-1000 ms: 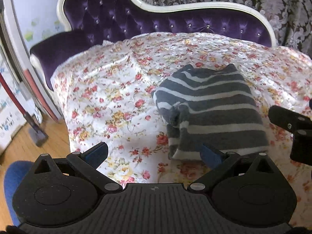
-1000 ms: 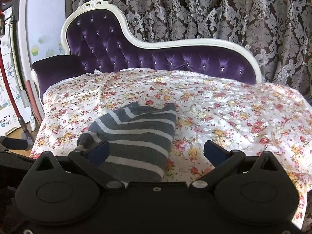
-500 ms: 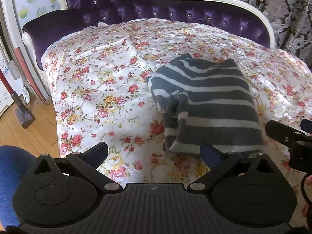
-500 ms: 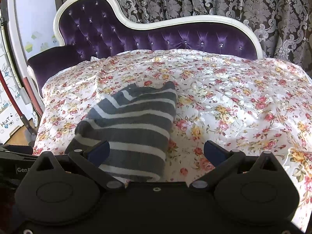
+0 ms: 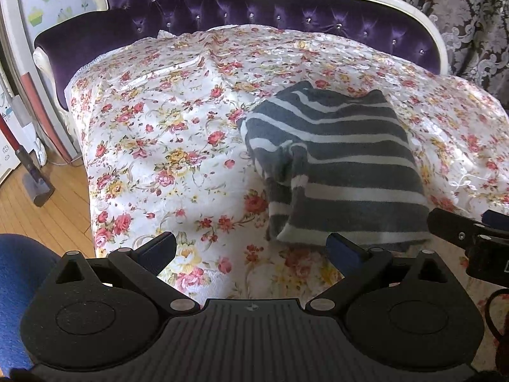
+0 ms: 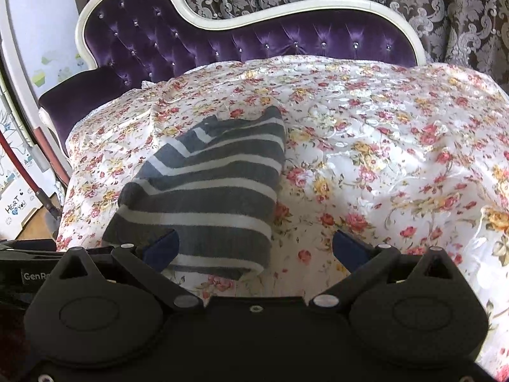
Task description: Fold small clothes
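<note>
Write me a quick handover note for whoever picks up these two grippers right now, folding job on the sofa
Left gripper: open, holding nothing, just short of the near edge of the striped top.
Right gripper: open, holding nothing, over the top's near right corner.
Top: lies on the floral cover of the purple sofa, already folded into a compact bundle, stripes running across. A loose bit bunches at its left side.
Done: main folds appear made.
Left: probably tuck or smooth that left bunch. No other clothes in view.
</note>
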The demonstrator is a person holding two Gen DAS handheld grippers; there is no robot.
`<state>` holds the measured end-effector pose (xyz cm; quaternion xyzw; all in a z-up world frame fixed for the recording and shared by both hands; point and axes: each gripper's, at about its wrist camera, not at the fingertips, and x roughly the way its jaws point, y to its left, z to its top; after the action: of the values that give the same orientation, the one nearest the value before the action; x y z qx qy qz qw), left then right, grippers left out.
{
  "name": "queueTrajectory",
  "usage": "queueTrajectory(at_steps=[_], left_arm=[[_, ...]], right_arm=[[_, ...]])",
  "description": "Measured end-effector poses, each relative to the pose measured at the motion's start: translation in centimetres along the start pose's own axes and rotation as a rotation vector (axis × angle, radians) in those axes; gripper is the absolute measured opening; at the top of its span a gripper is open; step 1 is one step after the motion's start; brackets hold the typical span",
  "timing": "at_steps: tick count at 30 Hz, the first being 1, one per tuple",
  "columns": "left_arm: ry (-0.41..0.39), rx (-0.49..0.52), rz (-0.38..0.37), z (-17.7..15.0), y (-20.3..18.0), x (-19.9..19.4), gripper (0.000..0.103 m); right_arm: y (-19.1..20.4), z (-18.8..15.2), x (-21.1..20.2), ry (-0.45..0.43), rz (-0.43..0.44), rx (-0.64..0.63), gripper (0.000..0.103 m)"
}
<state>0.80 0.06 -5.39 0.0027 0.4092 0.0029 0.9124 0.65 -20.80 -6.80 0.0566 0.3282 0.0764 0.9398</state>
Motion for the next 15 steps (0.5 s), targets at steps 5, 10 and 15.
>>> queueTrajectory(at_steps=[5, 10, 15], left_arm=[[-0.004, 0.01, 0.008, -0.11, -0.09, -0.06, 0.102], [-0.01, 0.009, 0.008, -0.15, -0.02, -0.26, 0.102], [-0.01, 0.009, 0.01, -0.11, 0.02, -0.32, 0.102]], right_arm=[[-0.17, -0.14, 0.08, 0.013, -0.004, 0.013, 0.102], [-0.23, -0.19, 0.11, 0.018, -0.009, 0.018, 0.102], [-0.24, -0.28, 0.1, 0.019, -0.011, 0.023, 0.102]])
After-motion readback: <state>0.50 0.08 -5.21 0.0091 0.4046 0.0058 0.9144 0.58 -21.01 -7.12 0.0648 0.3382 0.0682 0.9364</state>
